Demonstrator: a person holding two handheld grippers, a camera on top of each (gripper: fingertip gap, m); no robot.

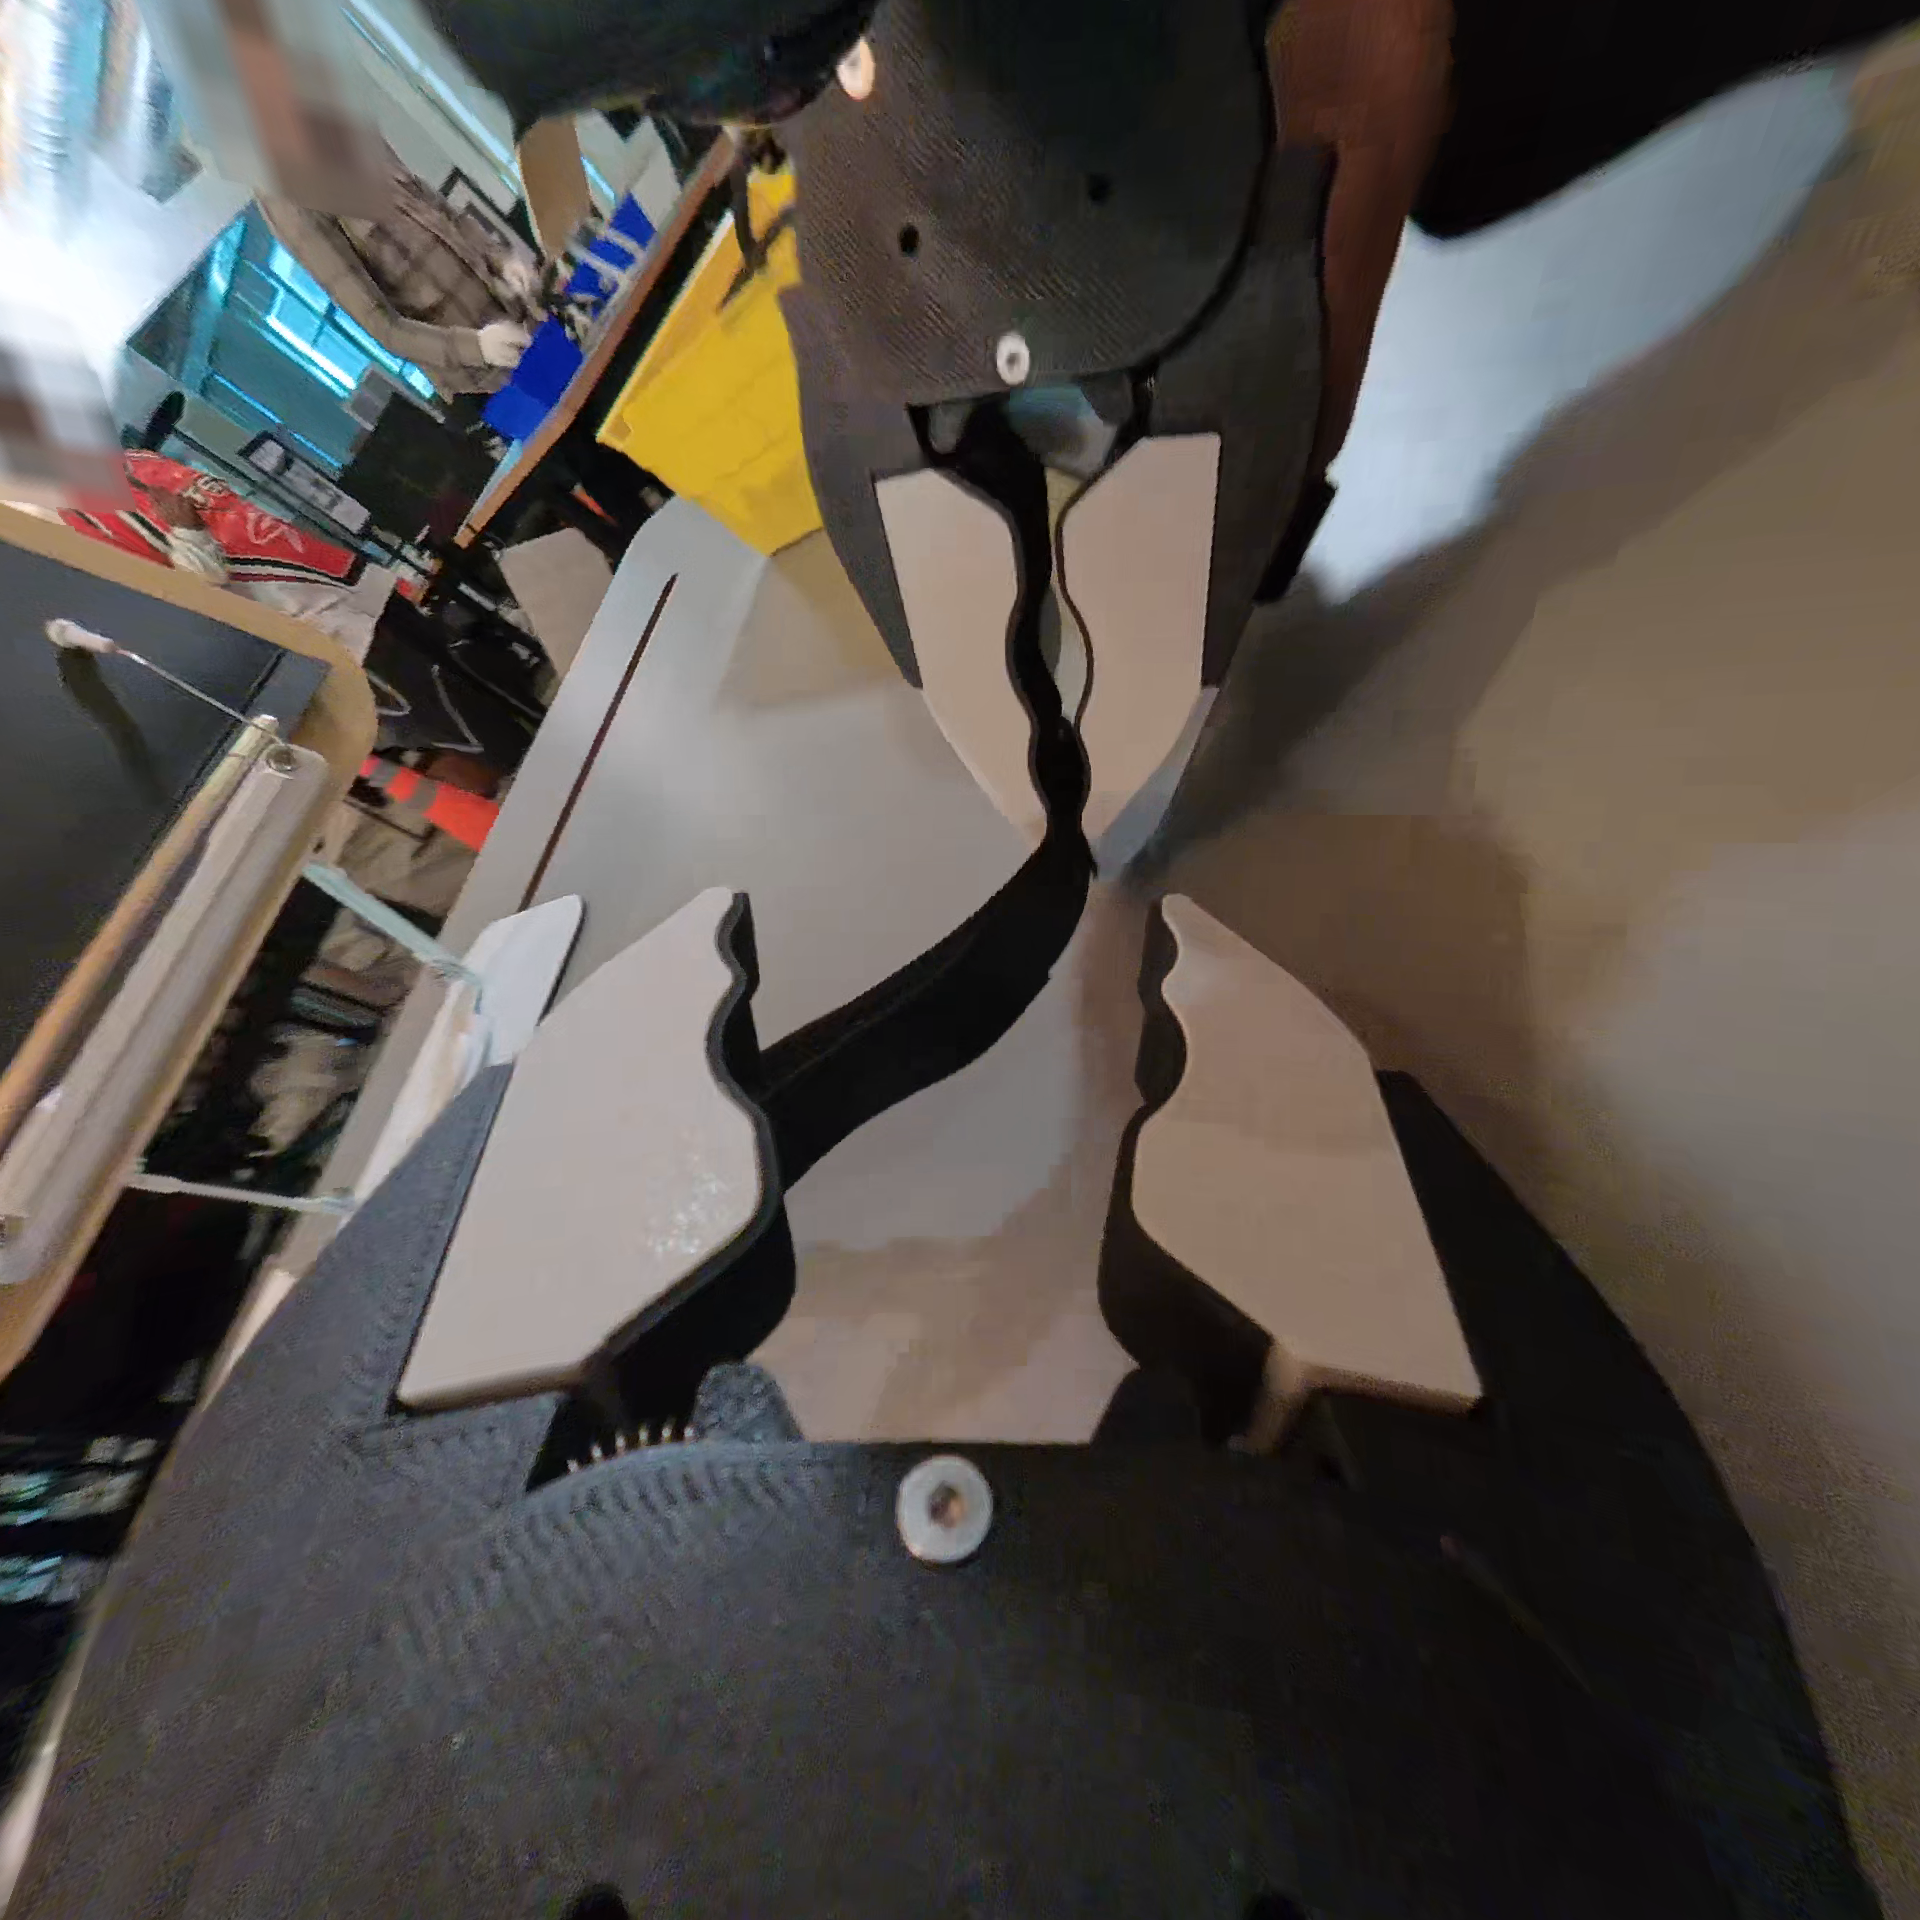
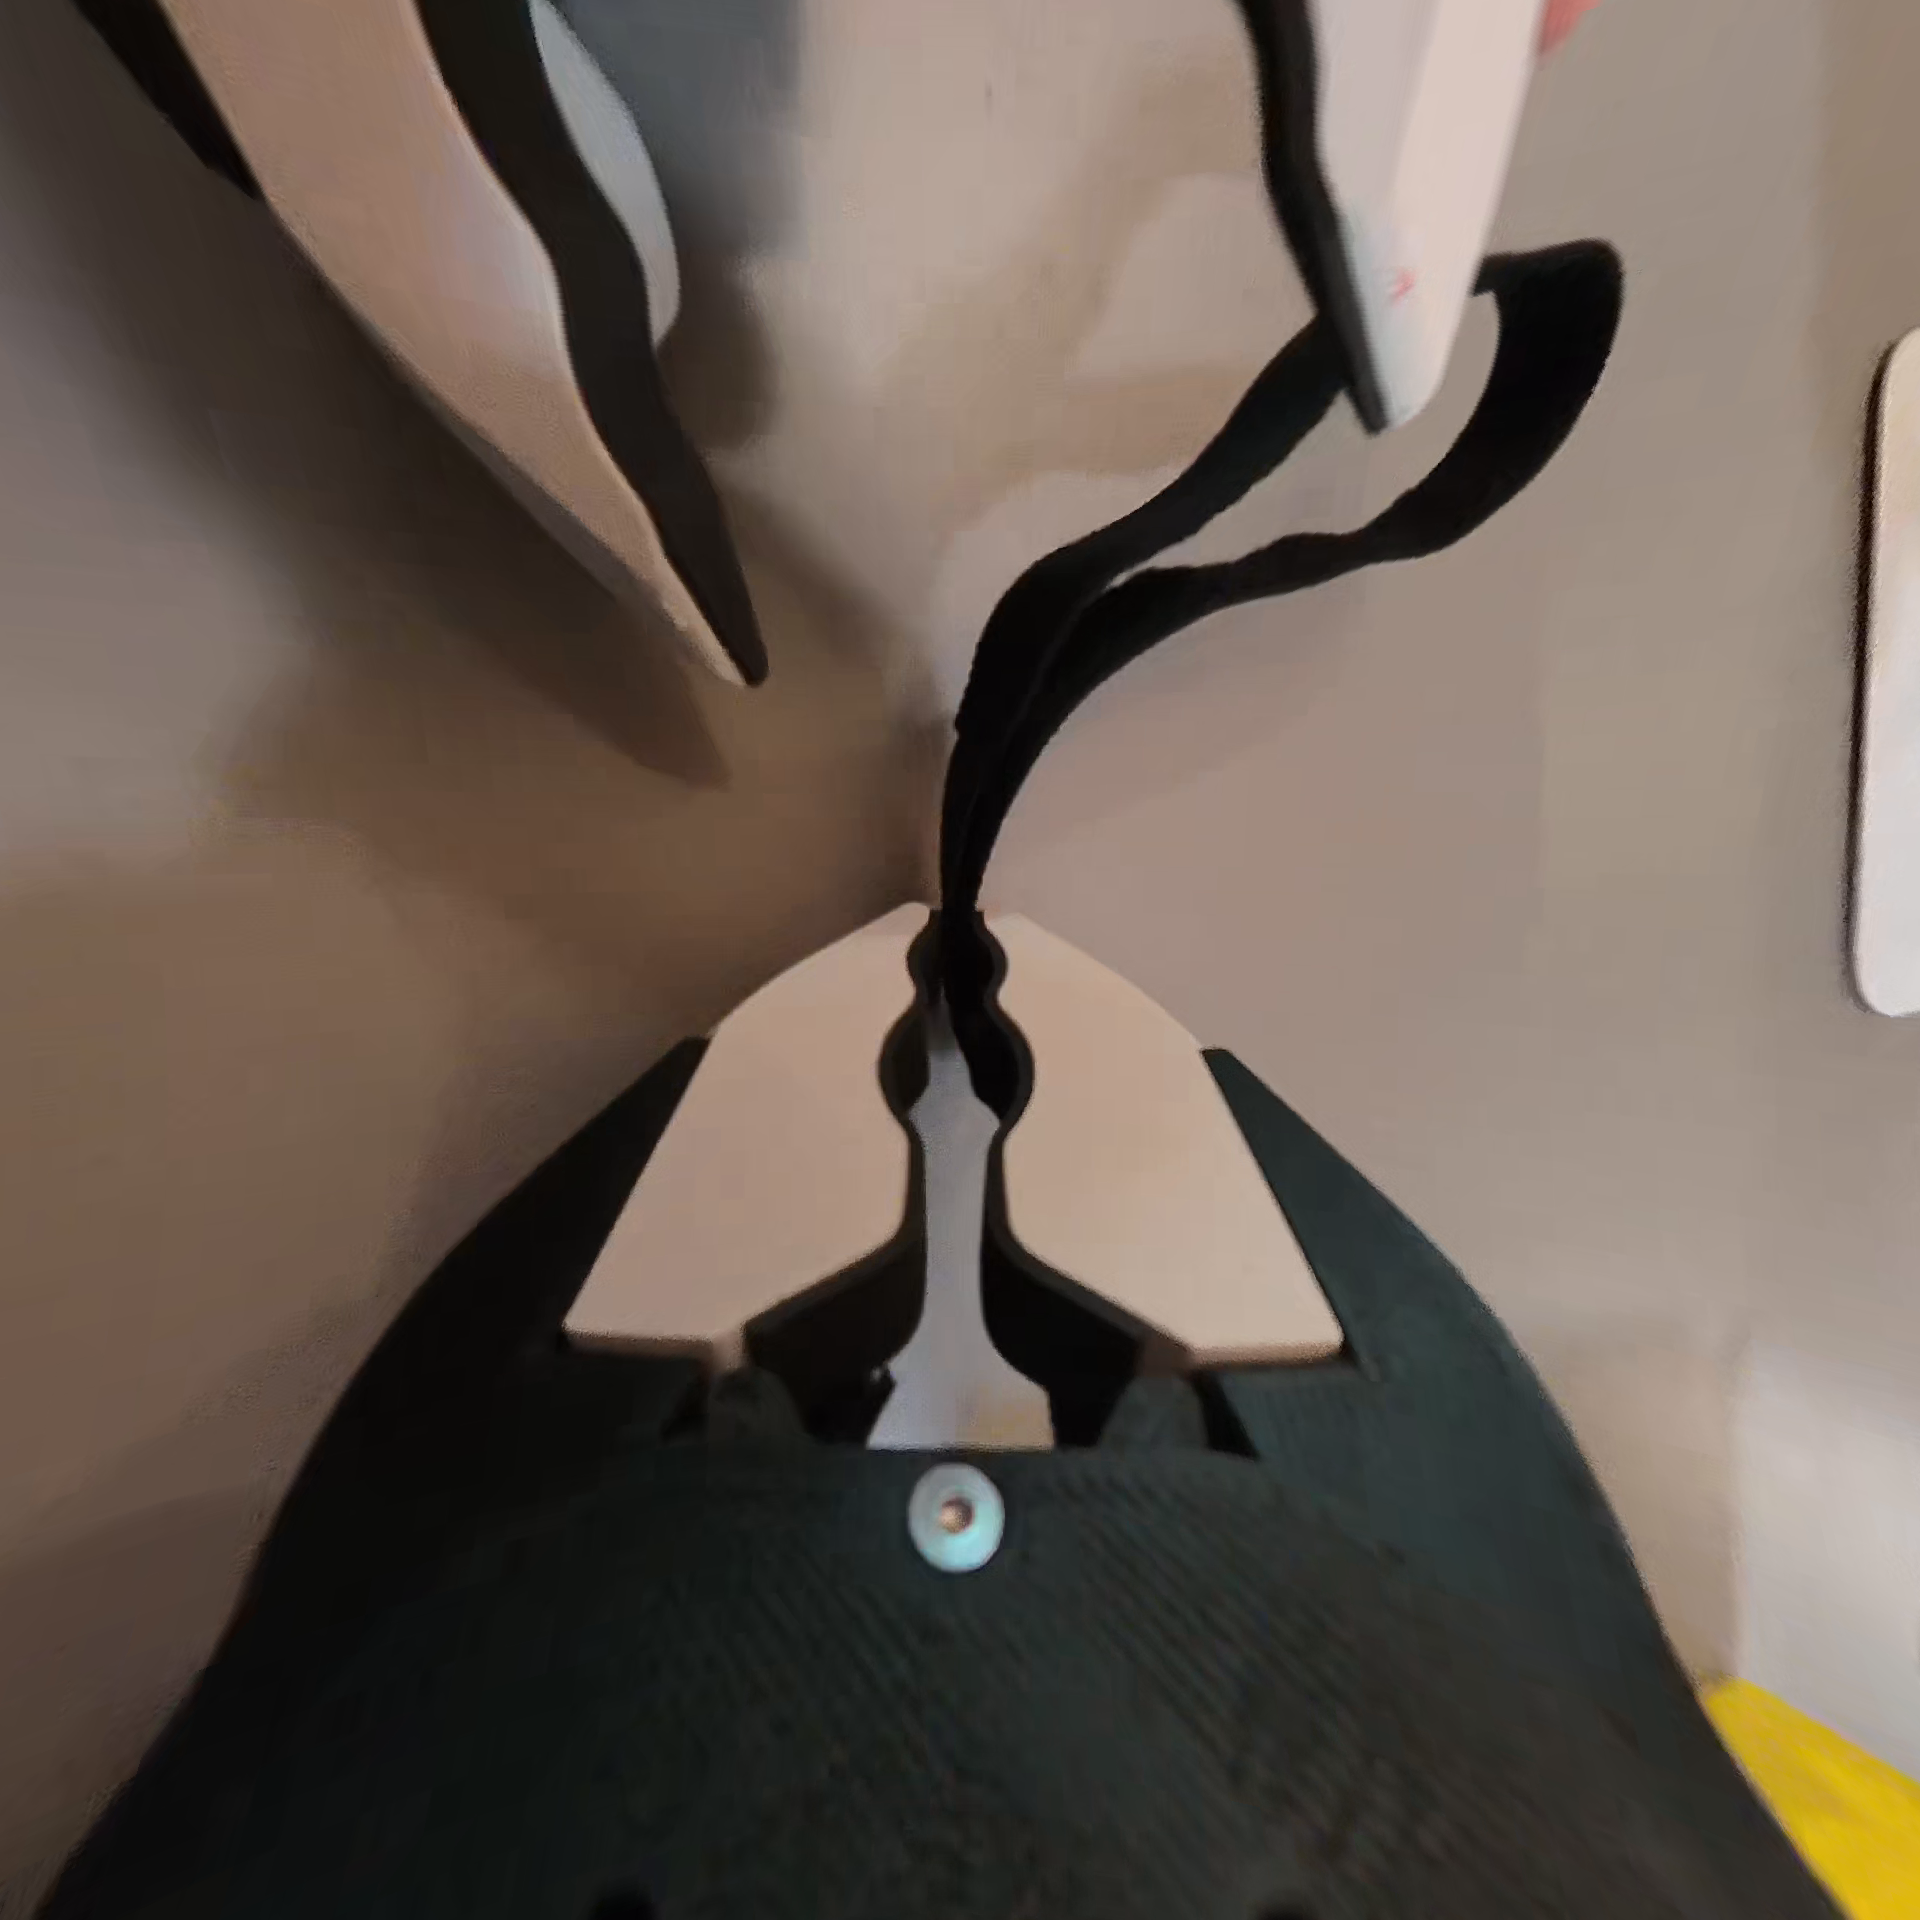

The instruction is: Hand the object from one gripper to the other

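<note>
Mid-handoff: right gripper (image 2: 961, 920) pinches the strap (image 2: 1049, 634); left gripper (image 1: 951, 920) spread wide around it, needs to clamp next.

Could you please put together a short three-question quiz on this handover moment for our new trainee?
1. True or false: the left gripper is clamped on the black strap.
2. Which gripper pinches the strap? A) left B) right C) both
3. Fill in: in the left wrist view, the bin on the far table is coloured ____.

Key: 1 false, its fingers stand wide apart, the strap touching just one of them. 2 B, the right gripper is shut on it. 3 yellow.
</note>
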